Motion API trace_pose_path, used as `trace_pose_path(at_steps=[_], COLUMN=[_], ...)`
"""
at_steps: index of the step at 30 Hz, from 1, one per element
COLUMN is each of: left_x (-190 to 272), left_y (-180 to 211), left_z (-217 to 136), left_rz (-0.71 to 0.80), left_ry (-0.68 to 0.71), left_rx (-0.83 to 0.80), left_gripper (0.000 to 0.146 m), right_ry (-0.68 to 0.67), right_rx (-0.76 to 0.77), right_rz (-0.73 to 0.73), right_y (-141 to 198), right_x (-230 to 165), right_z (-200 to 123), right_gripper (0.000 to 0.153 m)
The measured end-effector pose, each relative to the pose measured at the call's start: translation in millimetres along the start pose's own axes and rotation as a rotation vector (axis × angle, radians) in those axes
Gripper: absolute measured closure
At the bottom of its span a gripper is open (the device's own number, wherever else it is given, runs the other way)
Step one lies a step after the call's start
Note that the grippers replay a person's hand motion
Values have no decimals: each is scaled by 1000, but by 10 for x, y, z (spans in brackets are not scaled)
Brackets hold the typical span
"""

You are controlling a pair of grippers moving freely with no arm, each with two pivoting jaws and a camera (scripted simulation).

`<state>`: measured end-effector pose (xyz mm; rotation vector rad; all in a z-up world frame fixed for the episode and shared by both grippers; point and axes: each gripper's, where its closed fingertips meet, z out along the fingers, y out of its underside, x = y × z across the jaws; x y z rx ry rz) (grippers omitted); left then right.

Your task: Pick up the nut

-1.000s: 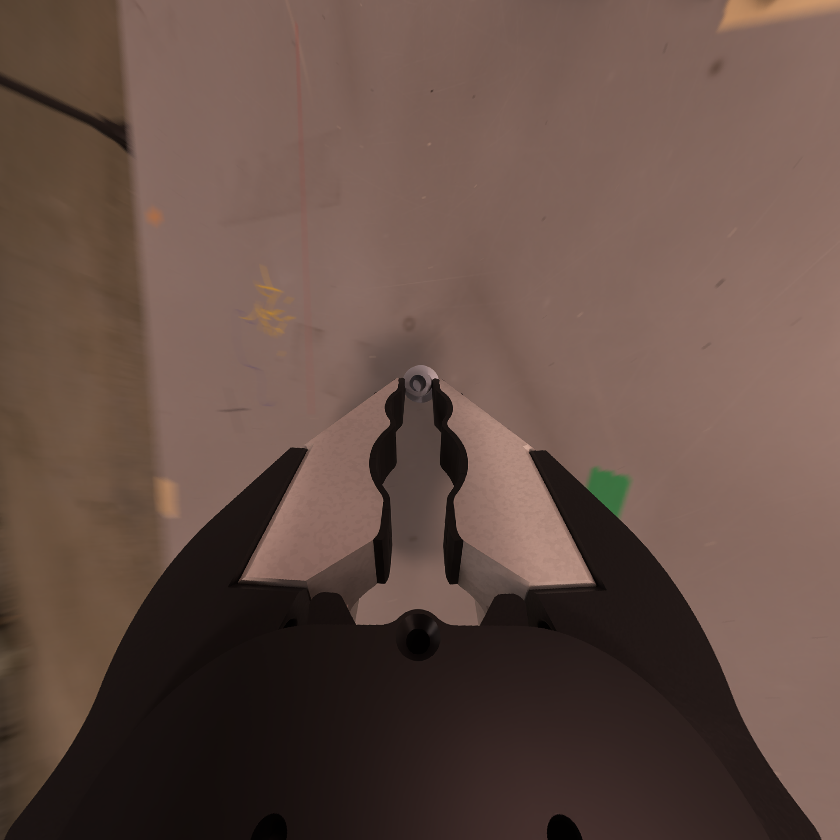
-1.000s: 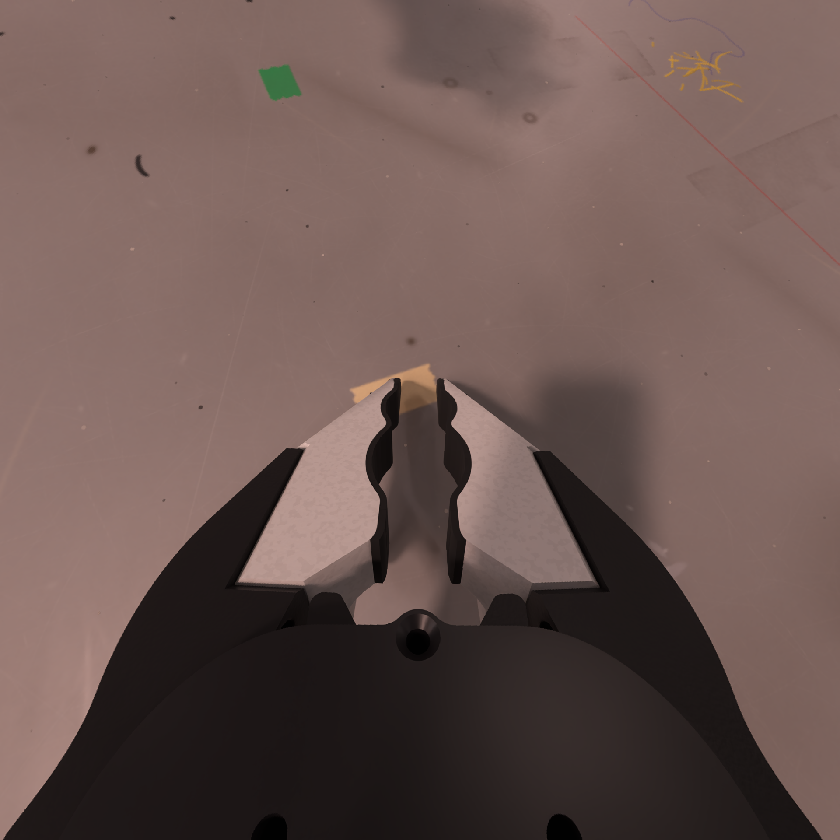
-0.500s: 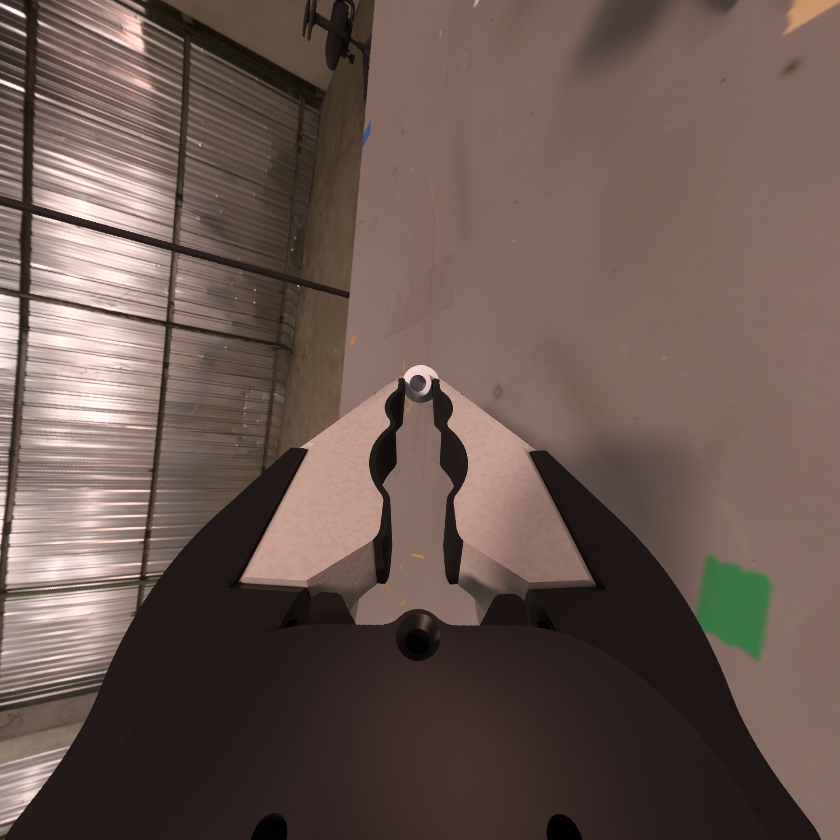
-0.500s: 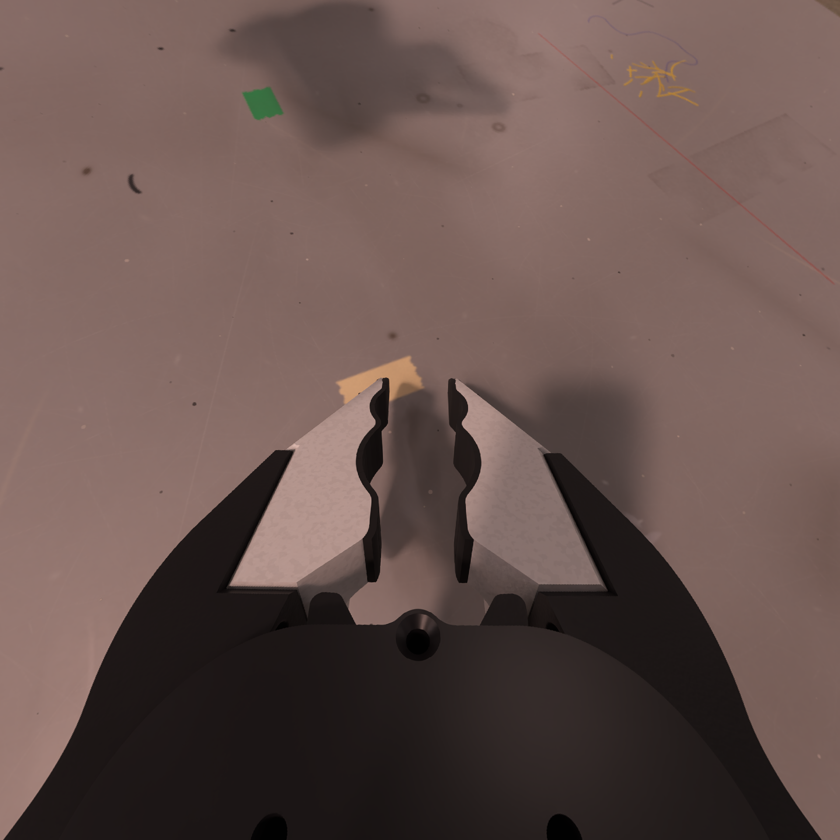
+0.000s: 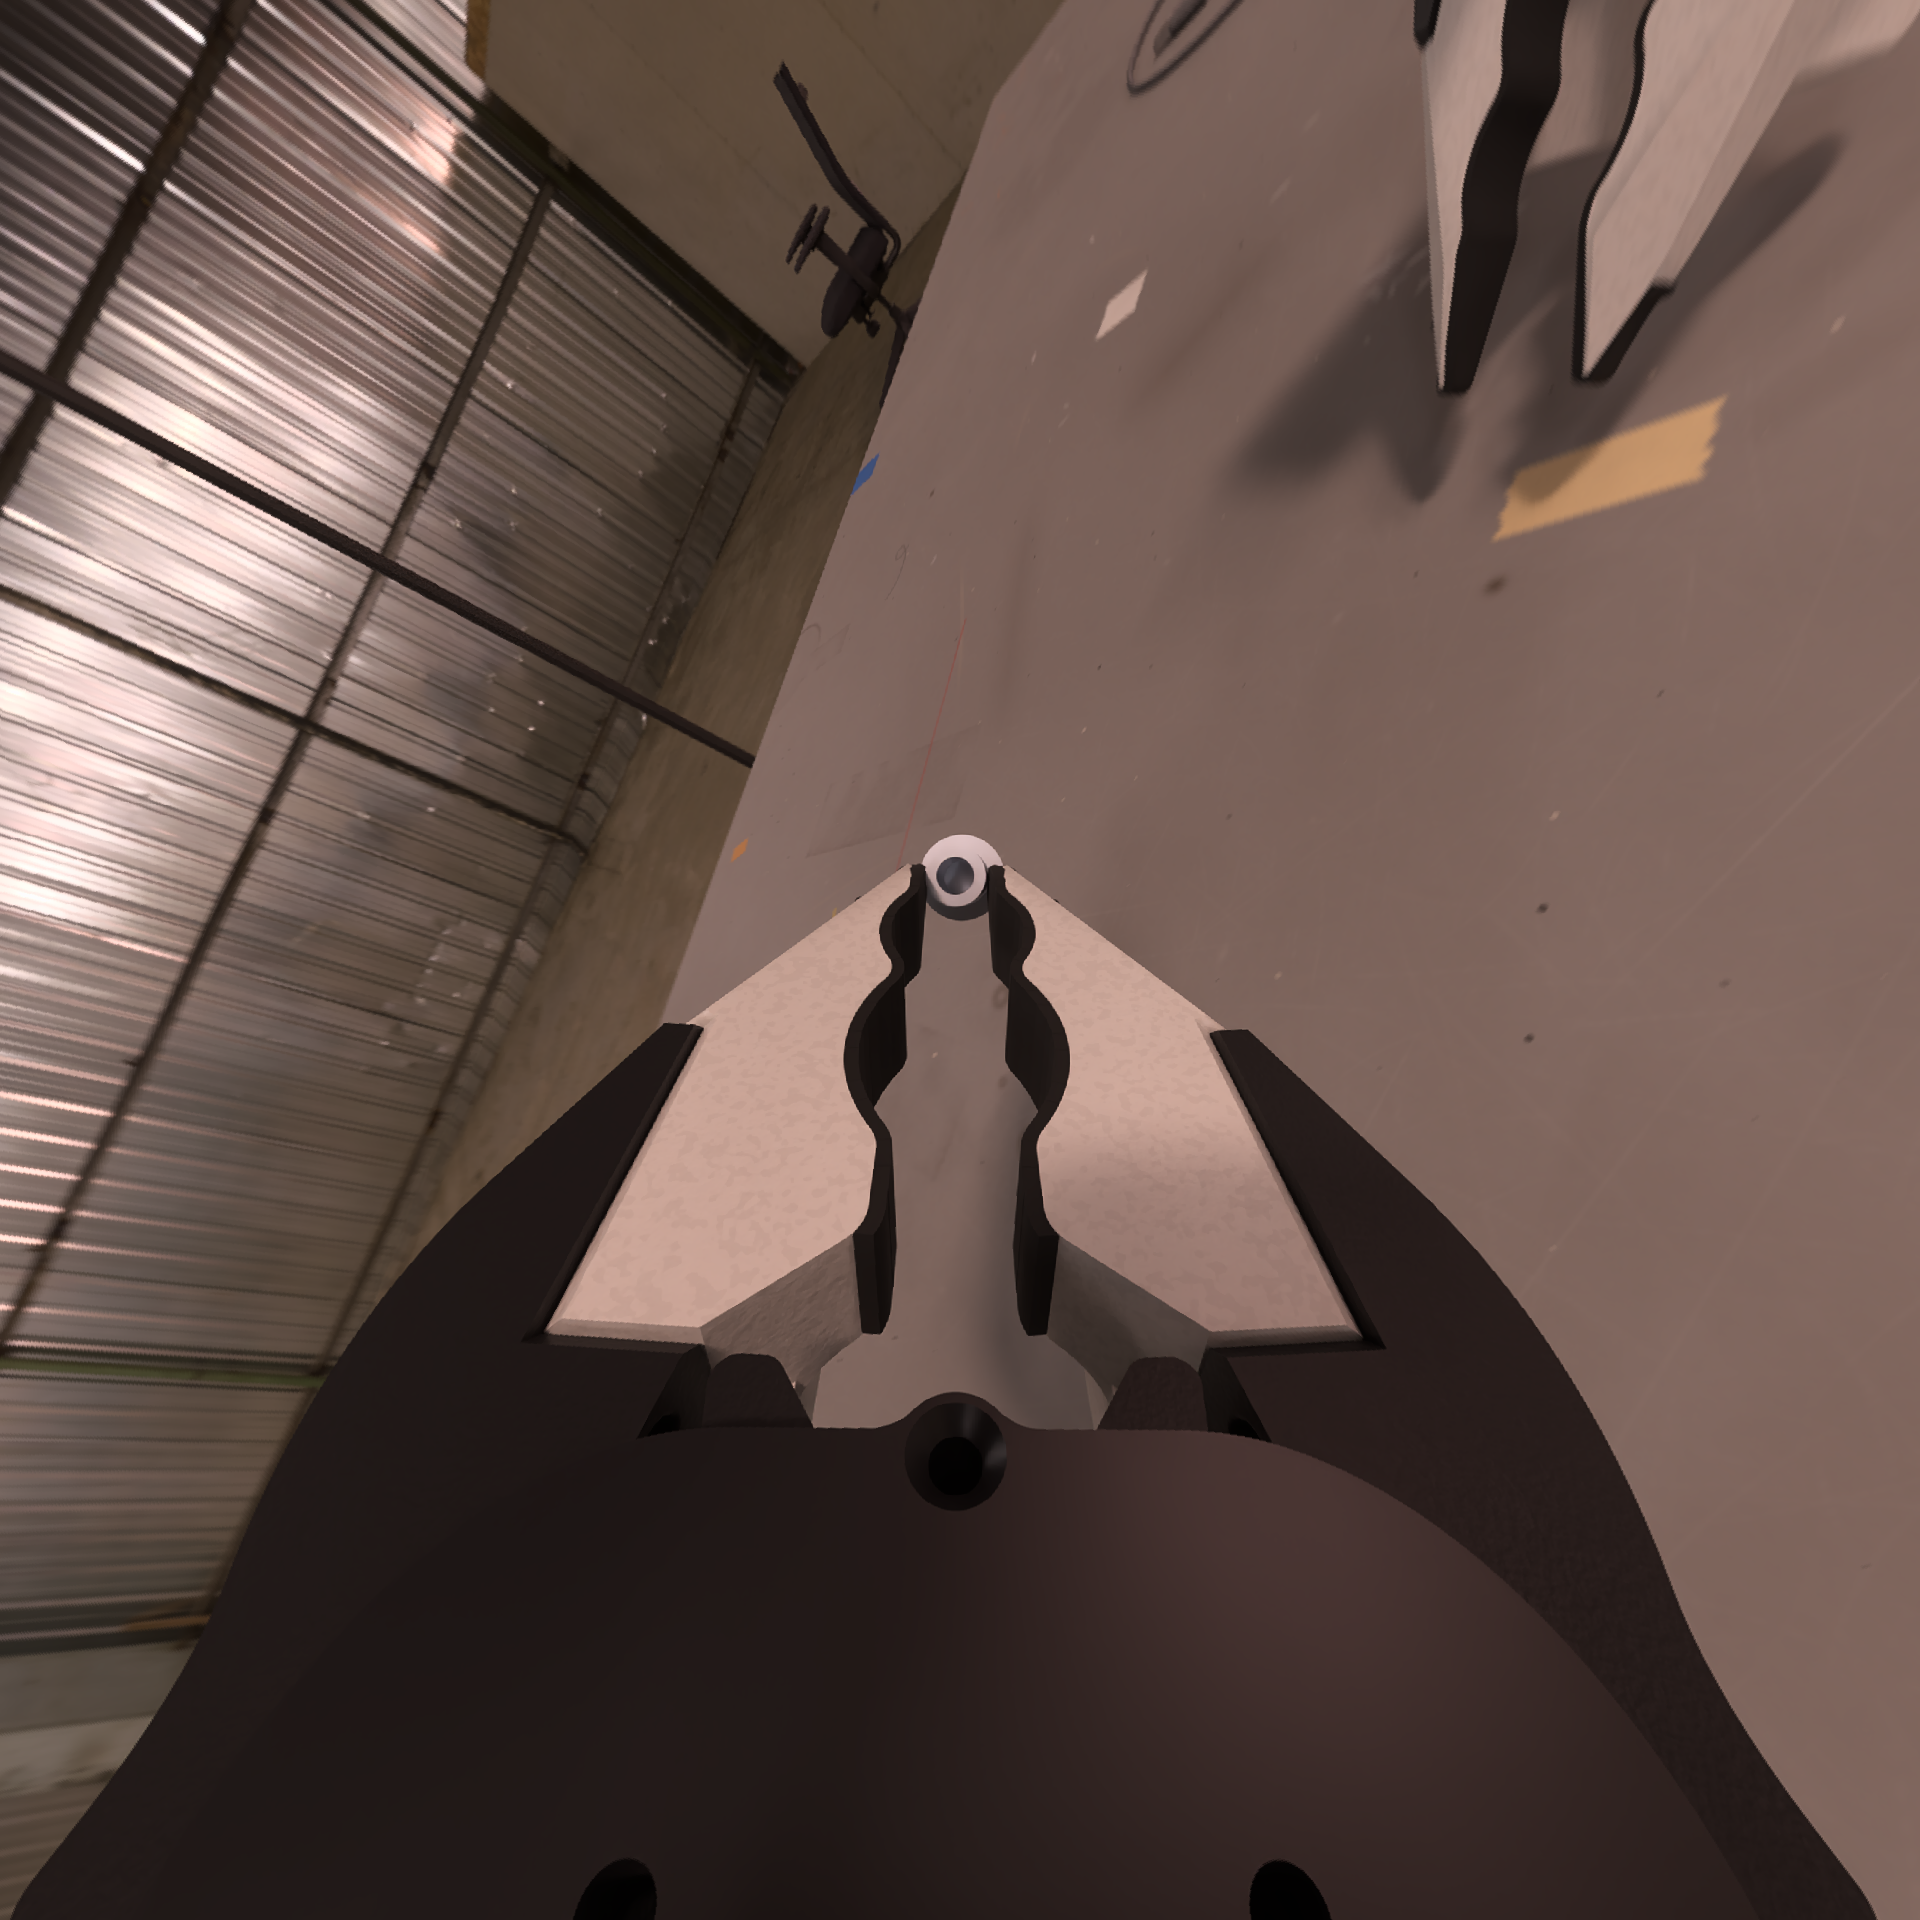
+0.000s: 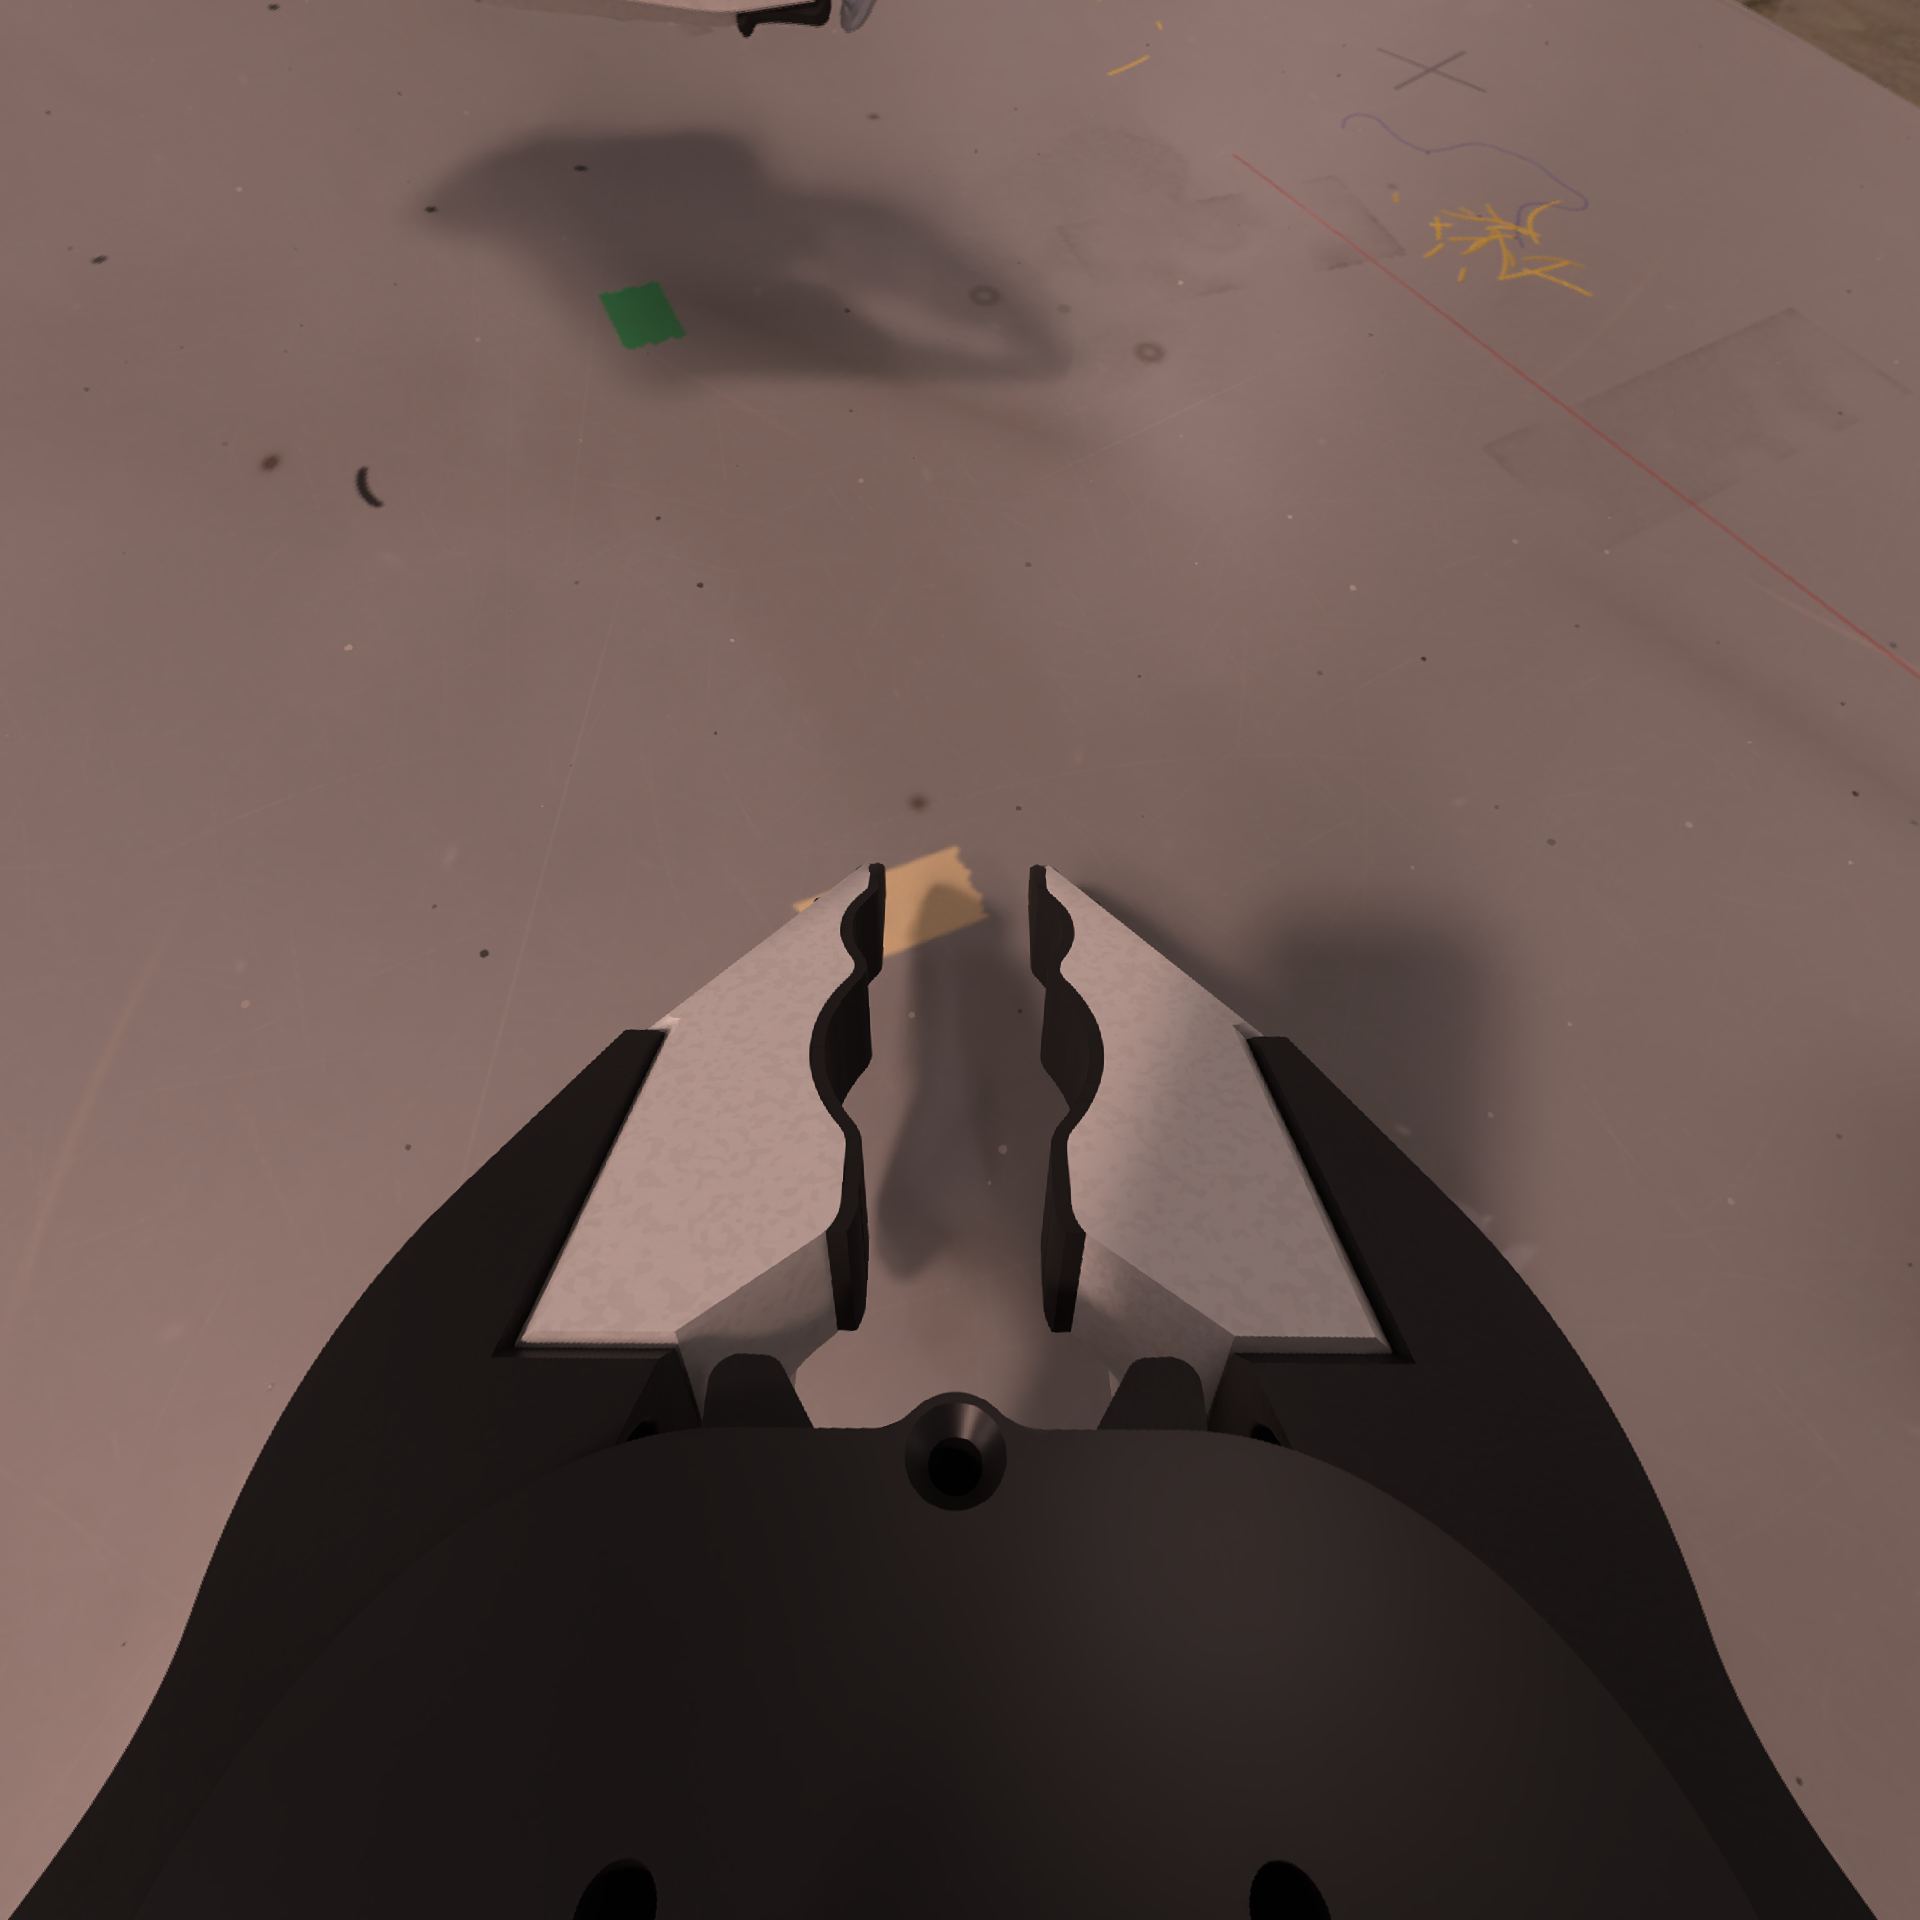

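Observation:
A small silver nut with a dark hole sits pinched between the tips of my left gripper, which is shut on it and holds it up off the grey table. The view is tilted, with the table running up the right side. My right gripper is open and empty, low over the table above a tan tape patch. The right gripper also shows in the left wrist view at the top right, above the same tan tape. The left gripper's tip and the nut peek in at the top edge of the right wrist view.
A green tape square lies on the table under the left gripper's shadow. Yellow scribbles and a thin red line mark the far right. A corrugated metal wall and the table's edge show left of the left gripper.
My left gripper has risen and tilted with the nut still held, bringing the wall and the right gripper into view. My right gripper has opened wider and stays over the tan tape.

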<state>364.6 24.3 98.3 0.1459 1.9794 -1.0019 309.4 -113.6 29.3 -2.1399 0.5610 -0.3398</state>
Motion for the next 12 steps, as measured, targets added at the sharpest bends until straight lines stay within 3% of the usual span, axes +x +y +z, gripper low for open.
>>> trace_pose_path(at_steps=[12], left_x=[138], left_y=[-26], left_z=[-84], left_rz=[-219], left_ry=[24], left_rx=[-24], left_gripper=[134], right_ry=[9], right_rx=[6], right_rz=[0], right_y=[-43], right_x=[-61], right_z=[55], right_gripper=[125])
